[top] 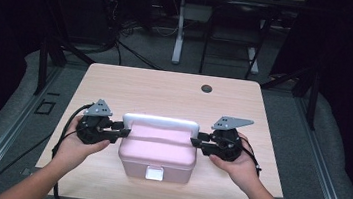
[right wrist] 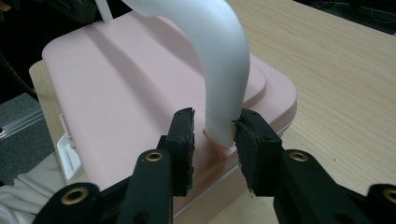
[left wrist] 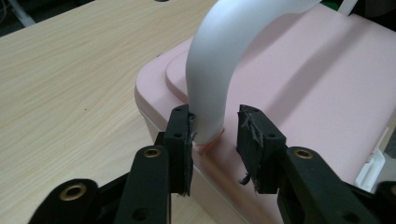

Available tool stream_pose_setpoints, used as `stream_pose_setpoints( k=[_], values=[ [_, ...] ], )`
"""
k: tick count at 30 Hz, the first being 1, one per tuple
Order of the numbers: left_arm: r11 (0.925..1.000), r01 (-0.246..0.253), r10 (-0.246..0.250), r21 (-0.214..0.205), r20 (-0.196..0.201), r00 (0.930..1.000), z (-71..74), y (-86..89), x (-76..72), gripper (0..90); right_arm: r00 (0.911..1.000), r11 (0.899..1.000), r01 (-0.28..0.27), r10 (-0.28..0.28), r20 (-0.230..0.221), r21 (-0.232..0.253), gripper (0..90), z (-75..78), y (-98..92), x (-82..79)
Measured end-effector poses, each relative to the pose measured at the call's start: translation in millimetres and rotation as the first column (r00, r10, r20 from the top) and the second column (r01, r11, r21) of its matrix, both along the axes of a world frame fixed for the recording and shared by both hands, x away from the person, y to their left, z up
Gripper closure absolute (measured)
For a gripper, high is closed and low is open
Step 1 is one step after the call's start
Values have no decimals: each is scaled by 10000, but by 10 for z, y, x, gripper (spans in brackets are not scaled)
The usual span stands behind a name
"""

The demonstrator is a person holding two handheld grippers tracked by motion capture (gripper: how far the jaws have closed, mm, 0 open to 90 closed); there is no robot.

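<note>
Both grippers [left wrist: 215, 135] [right wrist: 214, 137] straddle white handle [top: 160, 122] ends on pink box [top: 157, 150], not clamped.

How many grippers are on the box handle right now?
2. The left gripper straddles the left foot of the white handle; the right gripper straddles its right foot. Both sit at the ends of the pink box.

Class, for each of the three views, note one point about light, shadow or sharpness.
High view: table brightly lit, surroundings nearly black, pink box soft-edged. Left gripper view: white handle evenly lit, without harsh glare; nearest black links blur. Right gripper view: handle casts a faint shadow band across the lid.
</note>
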State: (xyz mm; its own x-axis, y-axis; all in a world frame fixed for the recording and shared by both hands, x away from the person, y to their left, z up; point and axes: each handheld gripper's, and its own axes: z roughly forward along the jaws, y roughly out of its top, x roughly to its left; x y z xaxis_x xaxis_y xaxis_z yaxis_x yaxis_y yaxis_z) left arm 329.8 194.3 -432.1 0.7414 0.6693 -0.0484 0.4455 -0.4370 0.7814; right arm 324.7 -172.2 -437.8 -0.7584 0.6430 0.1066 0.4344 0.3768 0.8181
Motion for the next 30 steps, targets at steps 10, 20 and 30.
stream_pose_setpoints(
  k=[10, 20, 30],
  values=[
    [9988, -222, 211, -430, -244, 9995, -36, 21, 61, 721, 9990, 9991, 302, -292, -344, 297, 740, -32, 19, 77],
    [9992, -226, 211, -315, -473, 9987, 2, 18, -10, 733, 9993, 9997, 199, -193, -318, 166, 744, -12, 28, 16],
    [9980, -357, 322, -530, -656, 9973, 188, 14, 111, 729, 9975, 9963, 433, -390, -592, 742, 745, 135, -4, 105]
  ],
)
